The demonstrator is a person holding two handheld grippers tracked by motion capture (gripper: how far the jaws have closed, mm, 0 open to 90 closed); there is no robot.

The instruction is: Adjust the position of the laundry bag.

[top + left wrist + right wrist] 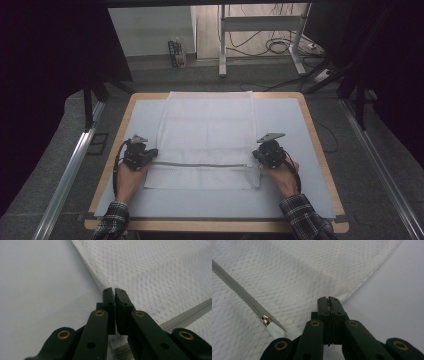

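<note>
A white mesh bag (pixel 207 130) lies flat on the light mat, reaching from the far edge toward me. A grey zipper (pixel 200 164) crosses it near its front end. My left gripper (pixel 152 154) sits at the bag's left edge by the zipper's end, its jaws shut on the bag's edge (pixel 162 272). My right gripper (pixel 256 154) sits at the right edge, jaws pressed together on the mesh (pixel 287 277), with a thin line of fabric between the pads. The zipper pull (pixel 265 320) lies just left of the right jaws. In the left gripper view the zipper (pixel 190 315) runs off to the right.
The mat covers a wood-rimmed table (pixel 320 150). Bare mat lies left, right and in front of the bag. Beyond the table stand a white desk frame (pixel 222 45) and floor cables (pixel 275 47). Metal rails (pixel 70 170) run along both sides.
</note>
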